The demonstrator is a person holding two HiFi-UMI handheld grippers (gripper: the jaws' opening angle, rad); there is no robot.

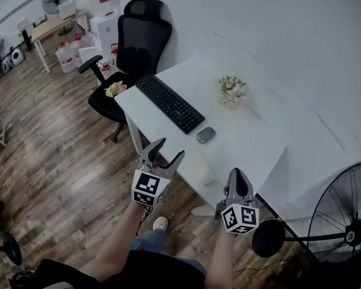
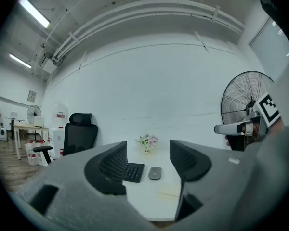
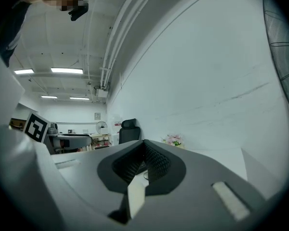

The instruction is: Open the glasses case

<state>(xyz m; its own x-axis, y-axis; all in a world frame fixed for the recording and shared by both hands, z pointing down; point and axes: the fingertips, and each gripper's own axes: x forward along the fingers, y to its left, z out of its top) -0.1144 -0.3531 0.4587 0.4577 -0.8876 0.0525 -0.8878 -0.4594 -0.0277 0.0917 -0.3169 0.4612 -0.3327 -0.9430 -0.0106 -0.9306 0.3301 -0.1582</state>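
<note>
The pale cream, oblong glasses case point(image 1: 202, 169) lies shut on the white rectangular table point(image 1: 253, 137), on the person's side of the flat black keyboard point(image 1: 169, 103), past its nearer end and past the small grey oval mouse point(image 1: 206, 135), close to the table's front edge. Neither tool touches it. The left gripper point(image 1: 170, 147) hangs off the table's edge on the near side of the keyboard with its jaws spread wide and nothing between them; its own view shows only the keyboard, the mouse and the small pink-and-white flower arrangement point(image 2: 147, 142) beyond the gap. The right gripper point(image 1: 237, 173) is further from the keyboard, also short of the table, its ribbed pads pressed together on nothing. The step in hand looks like the approach. To do it well, the spread left jaws should probably come down across the case's lower half and pin it flat, so that it cannot slide off the nearby edge. The right jaws would have to part first, then catch the lid's lip and lift it slowly. Which long side carries the hinge cannot be told from here, so that needs checking before any pull. As for writing, the white water dispenser point(image 1: 105, 14) beyond the keyboard's far end bears a red label too small to read, and the cubes carry only black-and-white square markers; no brand shows on the case.
</note>
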